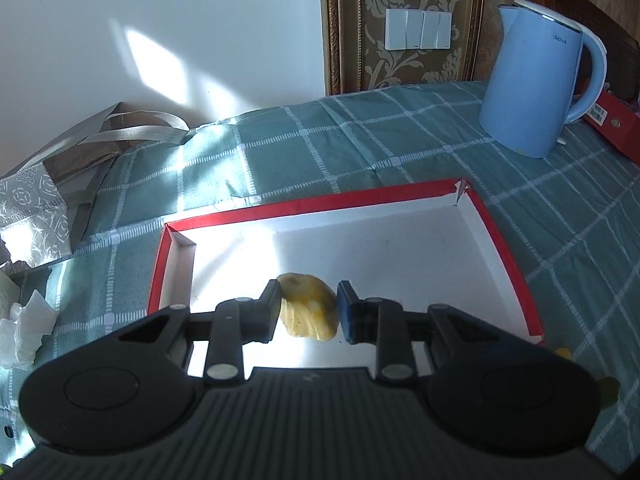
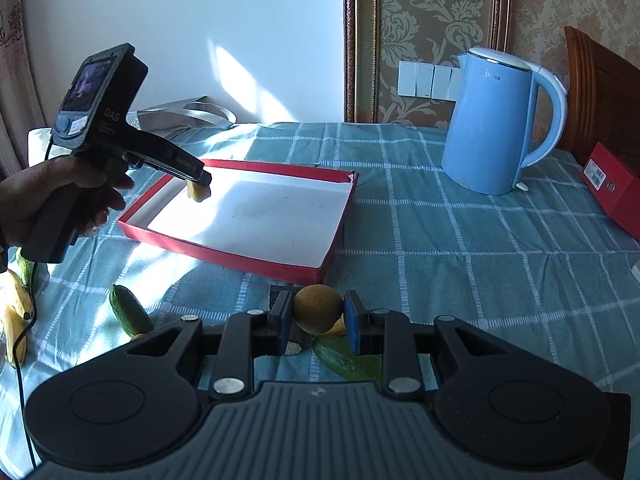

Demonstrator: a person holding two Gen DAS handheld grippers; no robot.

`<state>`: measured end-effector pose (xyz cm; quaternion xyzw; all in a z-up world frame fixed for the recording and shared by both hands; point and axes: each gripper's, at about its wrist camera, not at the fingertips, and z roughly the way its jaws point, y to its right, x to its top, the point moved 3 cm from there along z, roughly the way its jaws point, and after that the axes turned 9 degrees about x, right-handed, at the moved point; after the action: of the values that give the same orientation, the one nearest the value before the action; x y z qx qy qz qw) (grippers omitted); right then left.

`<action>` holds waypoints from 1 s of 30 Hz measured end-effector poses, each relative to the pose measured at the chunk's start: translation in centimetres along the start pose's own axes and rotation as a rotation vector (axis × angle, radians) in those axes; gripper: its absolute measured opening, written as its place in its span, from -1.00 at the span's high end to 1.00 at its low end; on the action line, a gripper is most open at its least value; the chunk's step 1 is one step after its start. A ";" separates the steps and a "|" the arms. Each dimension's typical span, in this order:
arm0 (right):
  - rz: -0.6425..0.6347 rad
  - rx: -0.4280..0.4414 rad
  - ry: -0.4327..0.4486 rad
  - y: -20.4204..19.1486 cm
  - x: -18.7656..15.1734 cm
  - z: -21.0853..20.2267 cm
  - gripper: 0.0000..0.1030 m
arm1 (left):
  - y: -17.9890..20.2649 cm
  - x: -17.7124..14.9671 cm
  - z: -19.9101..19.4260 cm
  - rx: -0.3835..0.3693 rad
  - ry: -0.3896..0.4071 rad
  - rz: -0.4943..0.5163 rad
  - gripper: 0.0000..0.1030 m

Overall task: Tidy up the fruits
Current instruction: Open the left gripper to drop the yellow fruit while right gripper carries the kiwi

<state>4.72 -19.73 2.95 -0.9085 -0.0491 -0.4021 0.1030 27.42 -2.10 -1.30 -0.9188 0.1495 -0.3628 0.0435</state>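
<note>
My left gripper (image 1: 308, 310) is shut on a small yellow fruit (image 1: 307, 306) and holds it above the near left part of a shallow red box with a white inside (image 1: 496, 236). The right wrist view shows that gripper (image 2: 199, 184) and its fruit (image 2: 198, 192) over the box (image 2: 224, 252). My right gripper (image 2: 316, 314) is shut on a round yellow-brown fruit (image 2: 318, 308), just in front of the box's near edge. A green cucumber (image 2: 130, 310) and another (image 2: 344, 360) lie on the cloth beneath and to the left. Bananas (image 2: 16, 312) lie at the far left.
A blue electric kettle (image 2: 492, 124) stands at the back right of the checked green tablecloth (image 2: 460, 248). A red carton (image 2: 616, 188) lies at the right edge. A silver gift bag (image 1: 60, 168) and crumpled tissue (image 1: 24, 332) lie at the left.
</note>
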 end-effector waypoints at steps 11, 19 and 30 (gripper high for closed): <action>-0.030 0.012 0.037 -0.9 4.0 3.0 0.49 | -0.3 0.9 4.8 0.026 -0.044 -0.001 0.47; -0.032 0.028 0.049 -1.1 5.5 4.8 0.49 | -0.6 1.2 4.4 0.054 -0.002 -0.018 -0.23; -0.036 0.038 0.049 -0.6 8.1 9.4 0.49 | -4.8 2.0 1.5 0.202 0.173 -0.104 -0.78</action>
<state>16.79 -16.96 2.91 -0.8951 -0.0704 -0.4252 0.1141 30.93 1.81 -0.20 -0.8815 0.0679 -0.4557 0.1038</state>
